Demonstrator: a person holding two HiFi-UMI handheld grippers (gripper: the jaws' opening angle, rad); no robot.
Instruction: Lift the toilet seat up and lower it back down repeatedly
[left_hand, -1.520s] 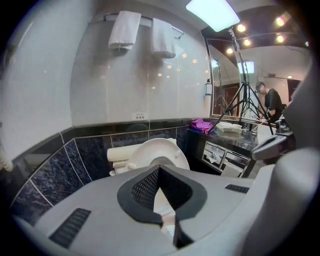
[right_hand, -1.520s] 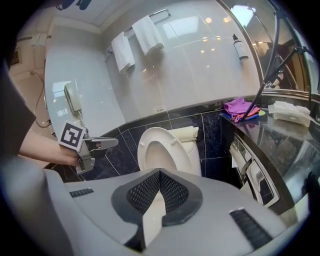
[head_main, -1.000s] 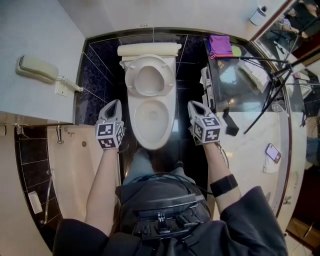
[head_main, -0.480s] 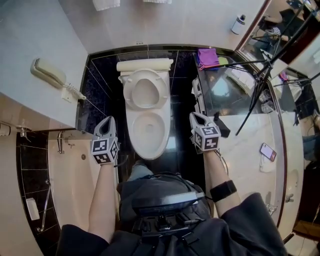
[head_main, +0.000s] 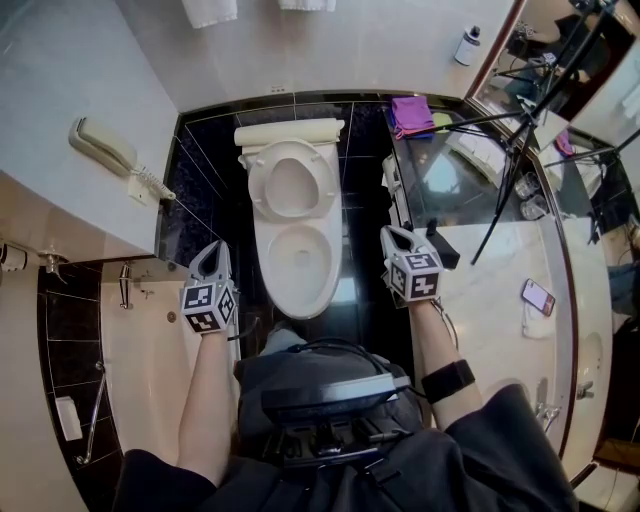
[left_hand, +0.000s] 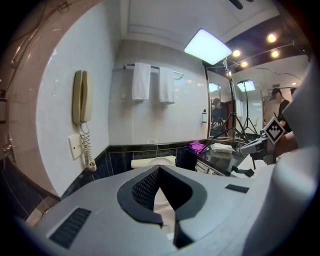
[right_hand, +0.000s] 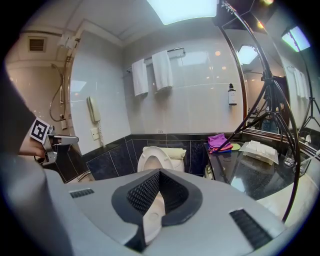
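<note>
The left hand-held gripper (head_main: 217, 246) has drawn back along the white ceramic toilet (head_main: 297, 262), from beside the bowl's middle to near its front end. The right hand-held gripper (head_main: 386, 231) stands slightly farther out from the toilet. White towels (head_main: 210, 10) above it have come into the head view.

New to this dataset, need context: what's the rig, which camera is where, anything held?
No robot: a person holds a two-jaw claw in each hand. One picture is from a head camera looking down; the other two ride on the claws, looking along their jaws. The left claw and right claw flank the toilet, both shut, holding nothing. The toilet seat stands raised. A purple cloth lies on the dark counter.
</note>
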